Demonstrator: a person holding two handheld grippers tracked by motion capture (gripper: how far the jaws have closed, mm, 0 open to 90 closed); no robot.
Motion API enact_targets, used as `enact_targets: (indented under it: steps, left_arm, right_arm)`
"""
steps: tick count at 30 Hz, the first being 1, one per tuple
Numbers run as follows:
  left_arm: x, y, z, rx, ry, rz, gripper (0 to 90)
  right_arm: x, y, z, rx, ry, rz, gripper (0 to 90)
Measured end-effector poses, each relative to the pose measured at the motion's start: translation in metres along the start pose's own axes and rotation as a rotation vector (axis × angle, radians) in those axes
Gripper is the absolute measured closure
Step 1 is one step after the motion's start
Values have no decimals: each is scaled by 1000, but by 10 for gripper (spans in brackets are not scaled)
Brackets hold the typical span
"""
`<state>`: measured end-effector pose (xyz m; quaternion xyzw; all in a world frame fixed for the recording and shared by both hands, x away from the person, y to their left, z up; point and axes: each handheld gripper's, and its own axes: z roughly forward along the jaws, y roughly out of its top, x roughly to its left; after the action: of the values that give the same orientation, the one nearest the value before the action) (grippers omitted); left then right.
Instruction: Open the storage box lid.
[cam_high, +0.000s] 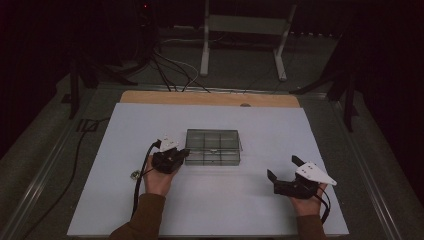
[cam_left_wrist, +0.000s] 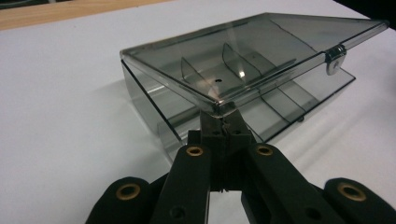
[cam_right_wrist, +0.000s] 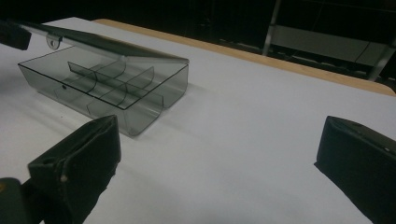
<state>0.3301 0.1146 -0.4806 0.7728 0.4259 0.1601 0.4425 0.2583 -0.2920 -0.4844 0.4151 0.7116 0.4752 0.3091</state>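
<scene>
The left hand-held gripper (cam_left_wrist: 223, 122), jaws clamped on the near corner of the lid (cam_left_wrist: 224, 56) of the smoky compartment box (cam_high: 212, 147) mid-worktop (cam_high: 260, 210), holds it slightly raised, while the right hand-held gripper (cam_high: 283, 173) rests well apart, jaws spread.

The clear box (cam_high: 212, 147) is sitting mid-sheet as the 1 obstacle, its lid (cam_left_wrist: 243, 51) standing slightly raised. The left gripper (cam_high: 184, 152) is crowding its left corner. Bare white sheet (cam_high: 270, 200) is lying open between box and right gripper (cam_high: 282, 167).
</scene>
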Motion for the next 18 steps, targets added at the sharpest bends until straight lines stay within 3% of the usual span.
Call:
enact_targets:
  steps: [11,18]
  left_arm:
    - [-4,10,7,-9,-5,-9,900]
    - [-6,20,8,-17,-3,-6,900]
  right_arm:
    - [2,3,4,-46,14,-27,0]
    - [4,14,18,-67,57,-32,0]
